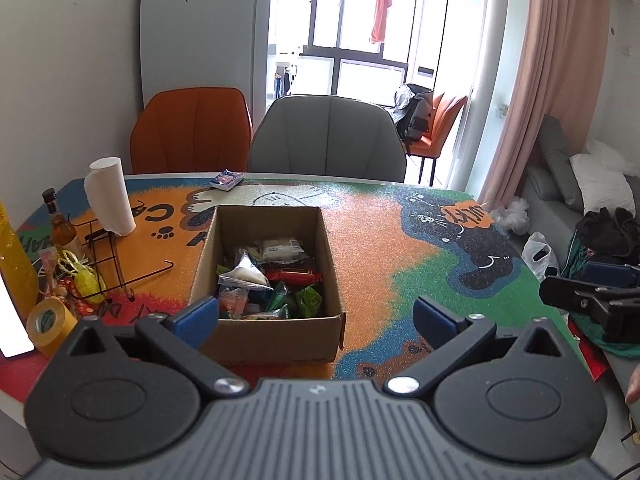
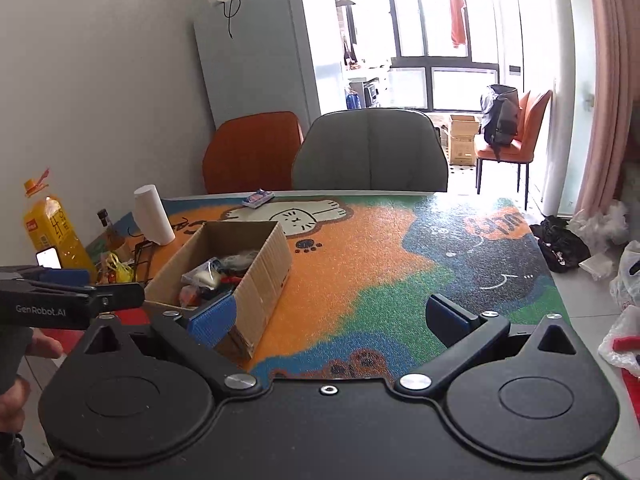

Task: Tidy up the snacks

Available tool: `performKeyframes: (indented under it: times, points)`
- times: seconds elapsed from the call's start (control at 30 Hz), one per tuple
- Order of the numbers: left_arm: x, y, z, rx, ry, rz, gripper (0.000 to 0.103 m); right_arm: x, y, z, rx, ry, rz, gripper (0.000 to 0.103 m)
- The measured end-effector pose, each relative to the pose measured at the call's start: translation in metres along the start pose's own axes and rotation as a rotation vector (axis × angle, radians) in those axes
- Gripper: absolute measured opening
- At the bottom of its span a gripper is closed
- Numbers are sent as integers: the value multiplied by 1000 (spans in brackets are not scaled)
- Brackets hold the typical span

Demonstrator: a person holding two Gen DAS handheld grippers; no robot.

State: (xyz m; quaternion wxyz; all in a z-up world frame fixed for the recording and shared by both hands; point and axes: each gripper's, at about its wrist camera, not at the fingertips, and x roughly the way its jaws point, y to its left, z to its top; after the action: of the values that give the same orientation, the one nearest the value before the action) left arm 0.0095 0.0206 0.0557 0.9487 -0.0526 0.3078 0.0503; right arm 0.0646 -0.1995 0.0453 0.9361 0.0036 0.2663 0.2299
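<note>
Here, left wrist view: the left gripper (image 1: 316, 314) hangs with its blue-padded jaws spread wide and nothing between them, just above the near wall of the open brown cardboard box (image 1: 276, 336). The box sits on the cartoon-cat patterned table mat (image 1: 372, 248), left of its middle, and holds mixed snack packets (image 1: 266, 278). One small blue-and-white snack packet (image 1: 227, 179) lies alone at the mat's far edge, before the grey chair (image 1: 326, 136). Its long axis appears to run diagonally, near-left to far-right.

Right wrist view: the right gripper (image 2: 336, 320) is likewise spread and empty, over the mat's near edge, right of the box (image 2: 262, 268). The lone packet (image 2: 258, 199) lies flat beyond the box, well apart from it.

Judgement: the packet is likely next. Reach past the box, turn the jaws across the packet's short width, pinch low, lift clear of the box wall before releasing.
</note>
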Motion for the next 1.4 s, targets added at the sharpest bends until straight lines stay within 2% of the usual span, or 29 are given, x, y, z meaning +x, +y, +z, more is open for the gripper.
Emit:
performKeyframes:
  times: [0.1,0.4,0.77,1.4]
  points:
    - [-9,2,-4,-4,-15,3,103,-8,4,-2,-30,-12,-37,103]
    - [-25,-6,-15,27,-37,-18,103,-26,-3,-12,-17,-29,-69,103]
    - [-36,-14,-22,31,-49,-25,103,-43,-6,-13,-23,-71,-78,103]
    - [-42,-14,-22,32,-65,-23,103,-42,-5,-15,-25,-66,-71,103]
